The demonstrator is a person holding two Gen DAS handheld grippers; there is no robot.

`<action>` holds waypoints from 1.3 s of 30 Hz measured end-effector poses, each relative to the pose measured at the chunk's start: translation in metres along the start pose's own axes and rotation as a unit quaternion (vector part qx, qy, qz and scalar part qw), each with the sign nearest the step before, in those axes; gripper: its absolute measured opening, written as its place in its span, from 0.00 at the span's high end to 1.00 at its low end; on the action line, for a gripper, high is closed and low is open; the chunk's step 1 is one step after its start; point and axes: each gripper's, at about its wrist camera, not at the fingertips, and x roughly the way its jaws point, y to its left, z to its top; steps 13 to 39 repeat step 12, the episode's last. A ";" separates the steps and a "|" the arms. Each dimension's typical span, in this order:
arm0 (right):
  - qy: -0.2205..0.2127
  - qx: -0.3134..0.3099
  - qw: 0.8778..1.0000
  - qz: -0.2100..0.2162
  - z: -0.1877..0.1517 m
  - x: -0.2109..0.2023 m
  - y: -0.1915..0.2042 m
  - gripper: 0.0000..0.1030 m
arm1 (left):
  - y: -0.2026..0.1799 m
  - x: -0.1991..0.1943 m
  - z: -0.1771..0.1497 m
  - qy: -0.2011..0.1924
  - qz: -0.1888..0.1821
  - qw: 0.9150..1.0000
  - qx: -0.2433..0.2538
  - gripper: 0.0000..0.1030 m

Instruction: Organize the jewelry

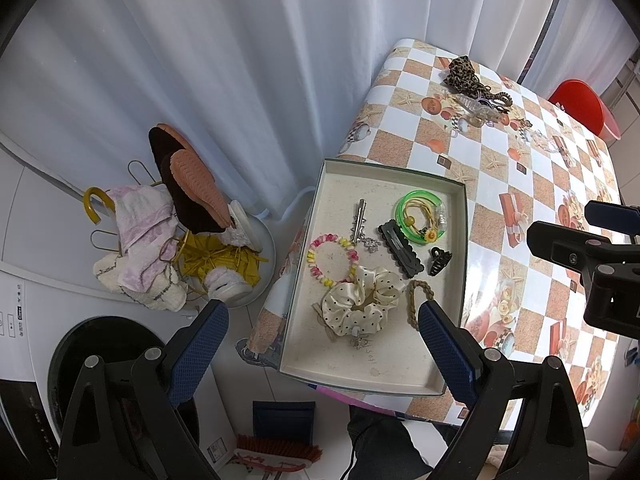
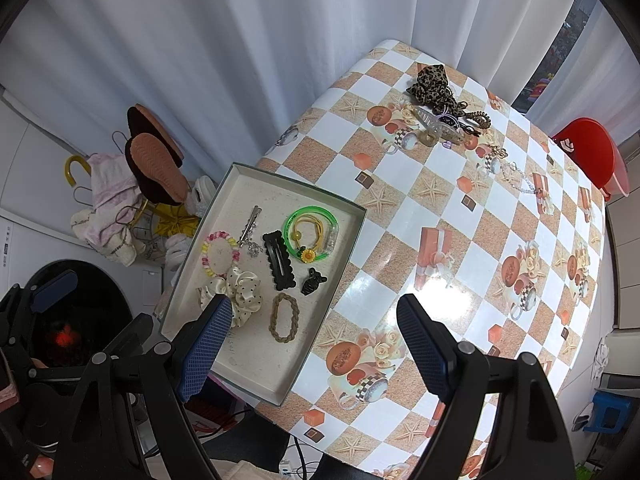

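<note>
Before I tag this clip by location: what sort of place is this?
Probably a home laundry or utility corner: a washing machine by a table with a checked oilcloth, slippers drying on a rack, and white curtains.

SETTING: home, laundry corner | EVIDENCE: washing machine [image 1: 100, 344] near left; rack of slippers and towels [image 1: 176, 220] left; white curtain [image 1: 200, 60] far; table with checked oilcloth [image 2: 440, 220] right.

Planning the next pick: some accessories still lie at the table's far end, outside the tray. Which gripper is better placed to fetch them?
Probably right. The right gripper hangs open and empty over the table, nearer the leopard scrunchie; the left gripper straddles the tray.
</note>
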 end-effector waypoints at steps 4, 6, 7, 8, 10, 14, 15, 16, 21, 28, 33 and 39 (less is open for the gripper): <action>0.000 0.000 1.000 0.000 0.000 0.000 0.001 0.16 | -0.001 0.000 0.001 0.000 0.000 1.000 -0.001 0.05; 0.000 0.000 1.000 0.000 0.000 0.000 0.001 0.16 | -0.001 0.000 0.000 -0.001 0.000 1.000 0.000 0.05; 0.000 0.000 1.000 0.000 0.000 0.000 0.000 0.16 | -0.001 0.000 0.001 -0.001 0.000 1.000 0.002 0.05; 0.000 0.000 1.000 0.000 0.000 0.000 0.001 0.16 | -0.001 0.000 0.001 -0.002 0.001 1.000 0.002 0.05; 0.001 0.000 1.000 0.000 0.000 0.000 0.001 0.16 | 0.001 0.000 -0.001 -0.001 -0.001 1.000 0.002 0.05; 0.000 0.003 1.000 -0.001 0.000 0.001 0.001 0.16 | 0.003 0.001 -0.004 0.000 -0.002 1.000 0.004 0.05; 0.000 0.003 1.000 -0.001 0.000 0.001 0.001 0.16 | 0.003 0.001 -0.004 0.000 -0.002 1.000 0.004 0.05; 0.000 0.003 1.000 -0.001 0.000 0.001 0.001 0.16 | 0.003 0.001 -0.004 0.000 -0.002 1.000 0.004 0.05; 0.000 0.003 1.000 -0.001 0.000 0.001 0.001 0.16 | 0.003 0.001 -0.004 0.000 -0.002 1.000 0.004 0.05; 0.000 0.003 1.000 -0.001 0.000 0.001 0.001 0.16 | 0.003 0.001 -0.004 0.000 -0.002 1.000 0.004 0.05; 0.000 0.003 1.000 -0.001 0.000 0.001 0.001 0.16 | 0.003 0.001 -0.004 0.000 -0.002 1.000 0.004 0.05; 0.000 0.003 1.000 -0.001 0.000 0.001 0.001 0.16 | 0.003 0.001 -0.004 0.000 -0.002 1.000 0.004 0.05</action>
